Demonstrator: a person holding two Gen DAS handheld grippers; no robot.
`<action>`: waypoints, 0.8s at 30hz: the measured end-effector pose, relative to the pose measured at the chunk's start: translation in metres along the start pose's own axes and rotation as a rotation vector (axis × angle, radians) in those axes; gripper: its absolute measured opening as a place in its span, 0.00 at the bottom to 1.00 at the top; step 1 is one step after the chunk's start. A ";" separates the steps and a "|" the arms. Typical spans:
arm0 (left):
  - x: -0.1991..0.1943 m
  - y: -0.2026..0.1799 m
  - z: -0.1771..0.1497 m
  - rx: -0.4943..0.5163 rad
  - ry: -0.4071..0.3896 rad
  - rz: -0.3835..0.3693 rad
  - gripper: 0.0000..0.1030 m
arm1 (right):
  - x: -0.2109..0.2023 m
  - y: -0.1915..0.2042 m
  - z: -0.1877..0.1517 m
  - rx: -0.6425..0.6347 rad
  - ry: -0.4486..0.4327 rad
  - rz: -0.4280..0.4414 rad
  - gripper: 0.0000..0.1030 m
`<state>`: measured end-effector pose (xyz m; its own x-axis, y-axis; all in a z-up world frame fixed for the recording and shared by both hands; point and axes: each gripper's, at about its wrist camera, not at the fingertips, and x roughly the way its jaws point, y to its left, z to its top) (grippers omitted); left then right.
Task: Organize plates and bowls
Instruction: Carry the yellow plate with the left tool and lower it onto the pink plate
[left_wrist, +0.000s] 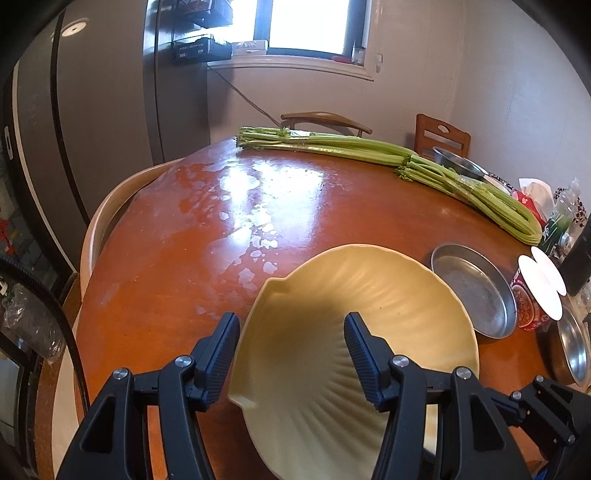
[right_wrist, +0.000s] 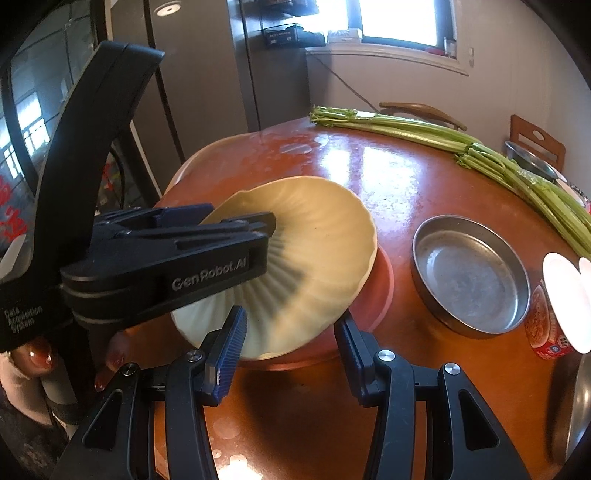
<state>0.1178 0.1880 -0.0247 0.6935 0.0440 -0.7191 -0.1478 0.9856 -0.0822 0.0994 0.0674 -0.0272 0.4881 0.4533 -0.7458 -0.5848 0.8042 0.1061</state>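
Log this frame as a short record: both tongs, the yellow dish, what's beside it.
left tongs: open, straddling the yellow plate's rim, pads not visibly clamped
right tongs: open, empty, just in front of the plate
yellow plate: ribbed, tilted, over a red plate
metal pan: empty, on the table right of the plates
celery: along the table's far side

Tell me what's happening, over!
Left tool around yellow plate, tilted over pink plate. Right tool open, empty. Steel pan beside, apart.
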 end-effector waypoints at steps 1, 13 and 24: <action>0.000 0.000 0.000 -0.001 -0.002 0.000 0.57 | 0.000 0.000 -0.001 0.000 0.001 0.002 0.50; 0.006 -0.002 -0.003 0.004 0.013 0.007 0.57 | -0.007 0.005 -0.008 -0.016 -0.001 0.009 0.50; 0.004 -0.005 -0.002 0.009 0.024 -0.003 0.57 | -0.017 0.007 -0.012 -0.036 -0.005 0.012 0.51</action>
<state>0.1204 0.1833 -0.0284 0.6769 0.0369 -0.7351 -0.1388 0.9872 -0.0782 0.0792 0.0603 -0.0222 0.4842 0.4647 -0.7414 -0.6135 0.7845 0.0911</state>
